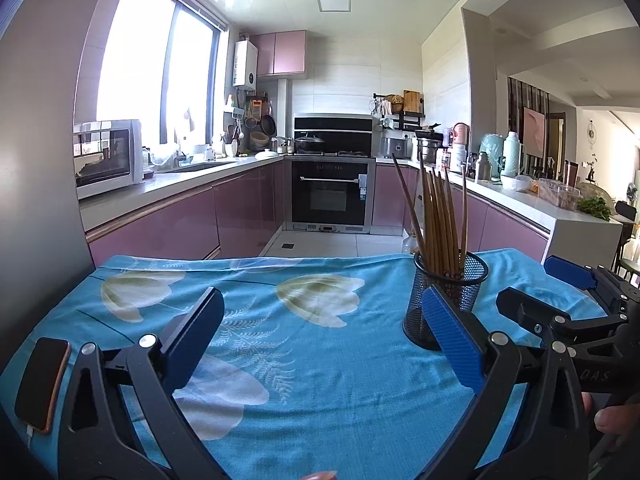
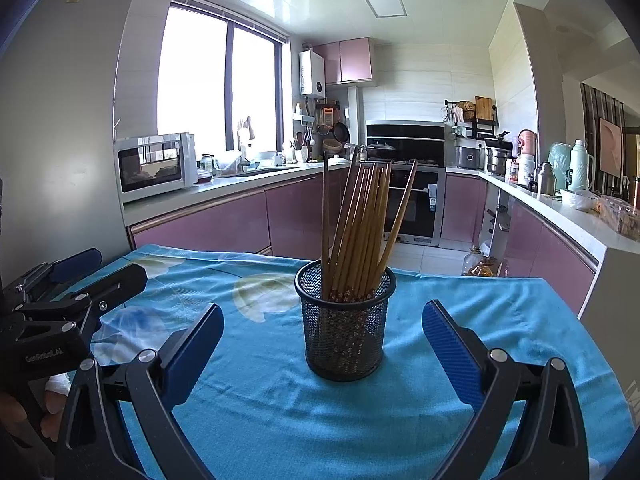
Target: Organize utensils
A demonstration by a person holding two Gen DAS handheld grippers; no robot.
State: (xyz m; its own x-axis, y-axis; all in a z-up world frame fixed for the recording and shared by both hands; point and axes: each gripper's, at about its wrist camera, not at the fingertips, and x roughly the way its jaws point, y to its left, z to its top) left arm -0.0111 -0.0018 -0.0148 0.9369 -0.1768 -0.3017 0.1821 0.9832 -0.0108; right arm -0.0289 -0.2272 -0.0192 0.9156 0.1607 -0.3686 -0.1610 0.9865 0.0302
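Observation:
A black mesh cup stands upright on the blue flowered tablecloth, holding several wooden chopsticks that lean and fan out above its rim. My right gripper is open, its blue pads either side of the cup and a little nearer than it, with nothing held. In the left wrist view the same mesh cup and chopsticks sit just behind my right-hand pad. My left gripper is open over bare cloth. Each view shows the other gripper at its edge.
A phone lies at the table's near-left corner. The cloth-covered table ends at a far edge with kitchen floor, pink cabinets and an oven beyond. A hand holds the other gripper at the right edge.

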